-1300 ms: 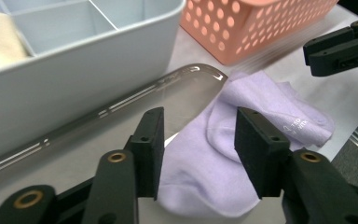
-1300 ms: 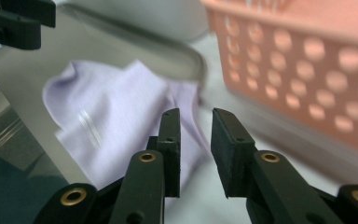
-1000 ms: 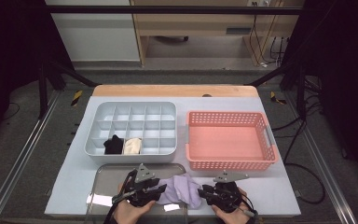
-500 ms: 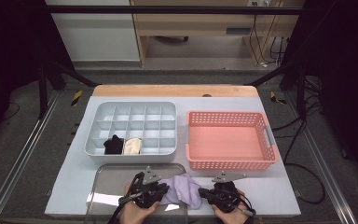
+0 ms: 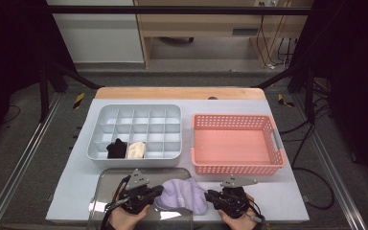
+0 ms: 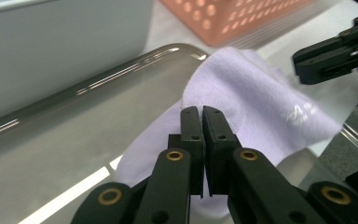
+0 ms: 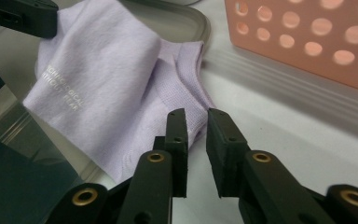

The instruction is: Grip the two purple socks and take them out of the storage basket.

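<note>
Two grippers flank the sock [image 5: 184, 195] at the tray's [image 5: 106, 191] 3 o'clock edge: left gripper [image 6: 202, 114] has just clenched on its cloth, right gripper [image 7: 196, 117] slightly parted, just opening.

A pale lilac sock [image 5: 184, 195] lay crumpled and folded over itself at the near edge of the worktop [image 5: 287, 201], partly on the corner of a shallow metal tray [image 6: 51, 154] and partly off it. Small white lettering ran across its upper fold, too blurred to read. Its ribbed cuff end seemed to point toward the pink basket [image 5: 237, 143].
</note>
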Motion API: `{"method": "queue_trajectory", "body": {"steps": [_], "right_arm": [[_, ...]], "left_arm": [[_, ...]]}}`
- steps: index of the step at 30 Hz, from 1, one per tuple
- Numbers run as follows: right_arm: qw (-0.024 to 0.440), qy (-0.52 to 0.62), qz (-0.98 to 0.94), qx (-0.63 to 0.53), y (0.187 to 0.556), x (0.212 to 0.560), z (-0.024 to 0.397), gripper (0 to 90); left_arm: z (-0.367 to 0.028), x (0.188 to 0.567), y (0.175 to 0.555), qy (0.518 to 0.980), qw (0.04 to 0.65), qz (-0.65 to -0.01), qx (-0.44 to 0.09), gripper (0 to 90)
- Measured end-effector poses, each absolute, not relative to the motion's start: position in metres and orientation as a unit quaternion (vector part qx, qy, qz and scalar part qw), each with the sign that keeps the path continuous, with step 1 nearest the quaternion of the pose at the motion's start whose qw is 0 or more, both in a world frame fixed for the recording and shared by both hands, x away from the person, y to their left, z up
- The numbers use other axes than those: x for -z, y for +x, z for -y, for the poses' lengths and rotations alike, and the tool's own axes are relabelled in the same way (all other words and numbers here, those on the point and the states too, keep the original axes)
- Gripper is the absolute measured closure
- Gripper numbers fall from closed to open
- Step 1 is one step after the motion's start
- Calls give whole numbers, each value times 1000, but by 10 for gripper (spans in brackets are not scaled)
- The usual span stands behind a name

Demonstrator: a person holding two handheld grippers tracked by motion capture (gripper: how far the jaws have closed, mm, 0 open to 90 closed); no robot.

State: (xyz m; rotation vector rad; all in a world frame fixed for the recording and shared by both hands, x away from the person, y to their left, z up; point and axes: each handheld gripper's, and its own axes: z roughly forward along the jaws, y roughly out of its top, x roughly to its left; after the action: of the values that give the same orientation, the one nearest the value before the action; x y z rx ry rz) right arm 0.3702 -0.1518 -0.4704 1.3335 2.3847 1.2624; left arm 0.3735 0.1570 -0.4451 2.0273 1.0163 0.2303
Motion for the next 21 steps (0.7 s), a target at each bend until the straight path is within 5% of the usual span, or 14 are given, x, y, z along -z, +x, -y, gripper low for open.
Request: {"method": "queue_trajectory", "body": {"steps": [13, 21], "right_arm": [[56, 443, -792, -416, 369, 478, 141, 669], [47, 449, -800, -394, 370, 482, 136, 853]], "left_arm": [[-180, 464, 367, 811, 394, -424, -89, 869], [-180, 467, 369, 811, 391, -427, -84, 867]]}}
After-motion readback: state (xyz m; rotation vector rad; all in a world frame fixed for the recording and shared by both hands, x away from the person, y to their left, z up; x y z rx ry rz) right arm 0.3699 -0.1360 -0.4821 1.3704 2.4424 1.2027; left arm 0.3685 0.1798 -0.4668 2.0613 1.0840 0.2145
